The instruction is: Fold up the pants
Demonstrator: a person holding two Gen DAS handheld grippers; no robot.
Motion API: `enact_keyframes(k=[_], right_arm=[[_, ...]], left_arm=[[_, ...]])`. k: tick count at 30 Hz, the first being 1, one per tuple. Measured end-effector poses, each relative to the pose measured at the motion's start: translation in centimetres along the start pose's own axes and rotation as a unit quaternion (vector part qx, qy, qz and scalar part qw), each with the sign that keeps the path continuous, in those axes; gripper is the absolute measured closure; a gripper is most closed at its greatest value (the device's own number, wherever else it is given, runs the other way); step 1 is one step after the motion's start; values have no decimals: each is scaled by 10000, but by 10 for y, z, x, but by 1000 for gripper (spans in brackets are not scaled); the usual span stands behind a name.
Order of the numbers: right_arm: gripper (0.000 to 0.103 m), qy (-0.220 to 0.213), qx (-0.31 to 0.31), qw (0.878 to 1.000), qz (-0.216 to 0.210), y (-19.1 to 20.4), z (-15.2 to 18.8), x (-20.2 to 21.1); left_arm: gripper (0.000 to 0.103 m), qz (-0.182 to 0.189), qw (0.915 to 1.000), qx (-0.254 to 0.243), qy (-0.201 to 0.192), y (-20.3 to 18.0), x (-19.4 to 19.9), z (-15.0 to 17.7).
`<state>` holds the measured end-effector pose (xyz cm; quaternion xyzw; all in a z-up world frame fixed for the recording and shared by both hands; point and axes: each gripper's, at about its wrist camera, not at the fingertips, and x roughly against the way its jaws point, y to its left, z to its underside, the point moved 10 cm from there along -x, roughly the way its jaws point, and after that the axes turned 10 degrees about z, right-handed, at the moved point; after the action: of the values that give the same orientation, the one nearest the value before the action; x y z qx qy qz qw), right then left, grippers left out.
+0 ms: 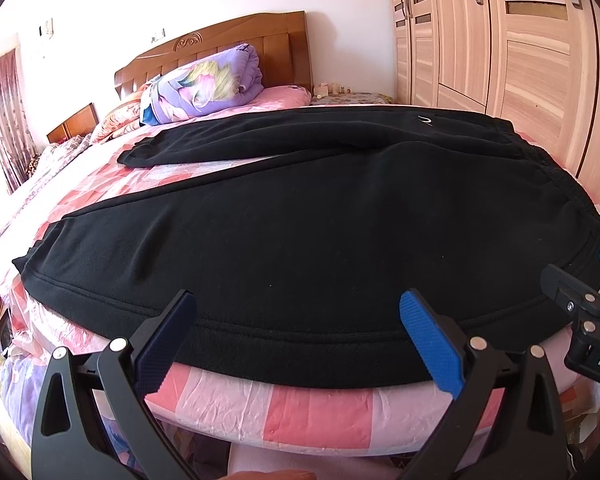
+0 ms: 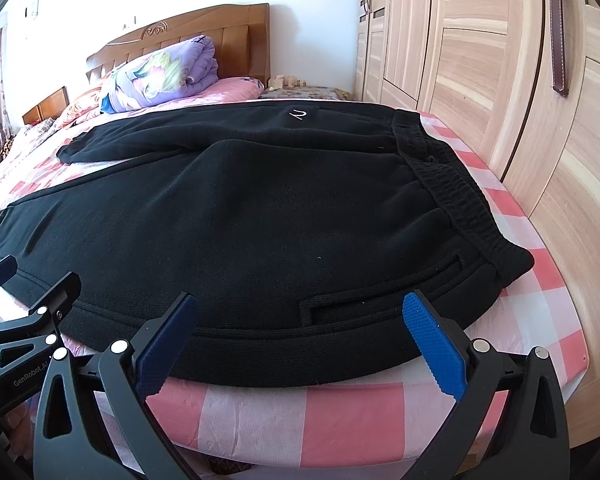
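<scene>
While the black sweatpants are lying spread flat across the pink checked bedsheet, both grippers are hovering at the near hem. The left gripper is gaping wide at 6 o'clock, gripping nothing; the right gripper is doing likewise (waistband at 2 o'clock, wardrobe beyond).

The black fleecy cloth pants look matt and soft, with a ribbed elastic waistband; the pink checked bedsheet has a slight satin sheen, and the pale wooden wardrobe doors are smooth, grained and faintly glossy
</scene>
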<state>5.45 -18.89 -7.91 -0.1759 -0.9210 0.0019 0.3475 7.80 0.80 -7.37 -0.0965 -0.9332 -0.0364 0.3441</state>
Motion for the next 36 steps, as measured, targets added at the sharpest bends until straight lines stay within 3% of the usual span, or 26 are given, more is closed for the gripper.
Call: enact_keyframes(k=[36], right_arm=[[4, 101, -17, 9999, -21, -1, 5, -1]], left_arm=[[1, 140, 9998, 56, 120, 3, -4, 3]])
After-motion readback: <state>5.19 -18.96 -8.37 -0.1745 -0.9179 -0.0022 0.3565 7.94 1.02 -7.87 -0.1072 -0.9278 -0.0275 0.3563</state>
